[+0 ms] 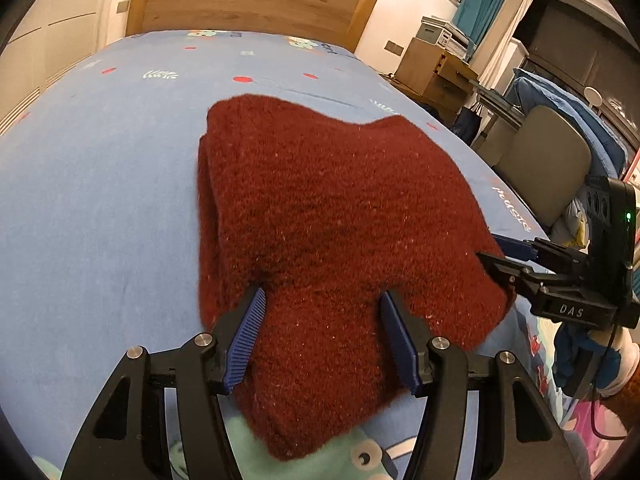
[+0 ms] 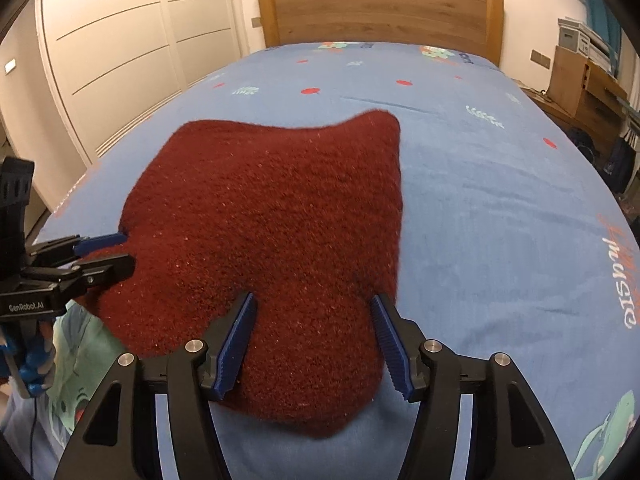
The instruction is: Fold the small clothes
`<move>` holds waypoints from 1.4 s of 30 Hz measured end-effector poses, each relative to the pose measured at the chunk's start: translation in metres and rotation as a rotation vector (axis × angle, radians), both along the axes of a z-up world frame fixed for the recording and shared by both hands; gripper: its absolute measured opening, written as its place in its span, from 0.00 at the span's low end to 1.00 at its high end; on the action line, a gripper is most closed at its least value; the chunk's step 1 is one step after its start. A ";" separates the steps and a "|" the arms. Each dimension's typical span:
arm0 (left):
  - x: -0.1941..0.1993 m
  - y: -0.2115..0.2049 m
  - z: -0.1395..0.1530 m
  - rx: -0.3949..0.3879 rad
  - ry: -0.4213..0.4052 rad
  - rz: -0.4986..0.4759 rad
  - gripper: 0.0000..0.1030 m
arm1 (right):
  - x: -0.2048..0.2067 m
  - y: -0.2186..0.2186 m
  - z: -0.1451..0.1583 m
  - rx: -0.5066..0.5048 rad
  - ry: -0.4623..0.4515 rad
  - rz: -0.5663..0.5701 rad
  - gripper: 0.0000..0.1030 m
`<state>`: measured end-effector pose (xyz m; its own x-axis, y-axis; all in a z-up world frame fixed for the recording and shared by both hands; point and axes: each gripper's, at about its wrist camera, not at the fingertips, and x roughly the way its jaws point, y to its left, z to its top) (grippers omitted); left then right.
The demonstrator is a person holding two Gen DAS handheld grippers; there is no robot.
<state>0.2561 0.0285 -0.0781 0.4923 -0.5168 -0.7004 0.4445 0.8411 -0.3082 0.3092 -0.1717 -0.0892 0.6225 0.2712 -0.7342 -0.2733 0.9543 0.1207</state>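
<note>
A dark red knitted garment (image 1: 320,216) lies in a folded heap on the blue bedsheet (image 1: 100,200); it also shows in the right wrist view (image 2: 272,220). My left gripper (image 1: 322,340) is open, its blue-padded fingers (image 1: 246,340) straddling the garment's near left corner. My right gripper (image 2: 314,344) is open, straddling the near right corner. Each gripper shows from the side in the other's view, the right gripper (image 1: 496,254) and the left gripper (image 2: 120,250), both at the garment's edge.
The blue sheet (image 2: 500,220) has printed figures and lettering. A wooden headboard (image 2: 380,12) stands at the far end. White wardrobe doors (image 2: 112,60) are on the left. A wooden nightstand (image 1: 436,72), a chair (image 1: 544,160) and clutter stand to the right of the bed.
</note>
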 end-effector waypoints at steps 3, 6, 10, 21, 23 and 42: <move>-0.005 0.002 0.000 0.015 -0.003 0.006 0.52 | -0.001 0.000 0.000 0.006 0.000 -0.004 0.60; -0.010 0.001 0.001 0.031 -0.006 0.023 0.53 | -0.002 -0.001 0.000 0.010 0.001 -0.010 0.60; -0.019 0.000 0.001 0.057 -0.012 0.051 0.53 | -0.007 -0.002 0.000 0.005 0.007 -0.014 0.60; -0.032 0.019 0.002 0.040 0.051 0.117 0.56 | -0.012 0.000 0.032 -0.047 -0.012 -0.008 0.60; -0.036 0.019 0.013 0.036 0.024 0.122 0.56 | -0.016 0.005 0.045 -0.030 -0.047 -0.003 0.60; -0.053 0.018 0.029 0.070 -0.033 0.111 0.55 | -0.009 0.015 0.012 -0.063 -0.001 -0.006 0.62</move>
